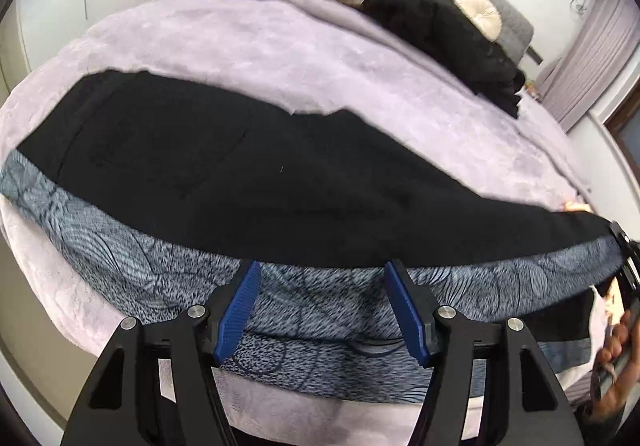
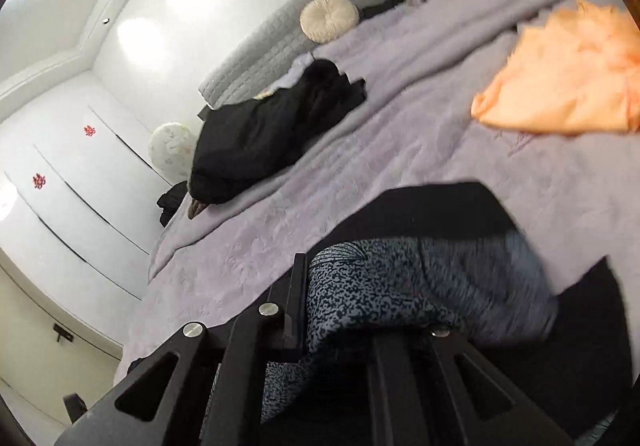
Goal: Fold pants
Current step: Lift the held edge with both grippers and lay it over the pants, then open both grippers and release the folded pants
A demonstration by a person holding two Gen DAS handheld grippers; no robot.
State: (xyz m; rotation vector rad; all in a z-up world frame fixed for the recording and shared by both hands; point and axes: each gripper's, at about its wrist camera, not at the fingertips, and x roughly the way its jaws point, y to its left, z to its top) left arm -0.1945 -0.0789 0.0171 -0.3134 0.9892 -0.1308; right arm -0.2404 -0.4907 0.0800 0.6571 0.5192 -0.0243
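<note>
The black pants (image 1: pixel 248 182) lie stretched across the lilac bed, with a blue-grey patterned lining (image 1: pixel 132 258) showing along their near edge. My left gripper (image 1: pixel 322 282) is open, its blue pads (image 1: pixel 240 306) apart just above the patterned edge, holding nothing. My right gripper (image 1: pixel 624 258) shows at the far right of the left wrist view, at the leg end of the pants. In the right wrist view the patterned and black cloth (image 2: pixel 400 298) bunches between its fingers (image 2: pixel 298 306); the right gripper (image 2: pixel 360 326) is shut on the pants, fingertips hidden by the cloth.
A lilac blanket (image 1: pixel 280 46) covers the bed. A heap of black clothes (image 1: pixel 440 26) and a round cream cushion (image 1: pixel 480 16) lie near the grey headboard (image 2: pixel 288 38). An orange garment (image 2: pixel 568 78) lies on the bed. White wardrobe doors (image 2: pixel 80 186) stand beyond.
</note>
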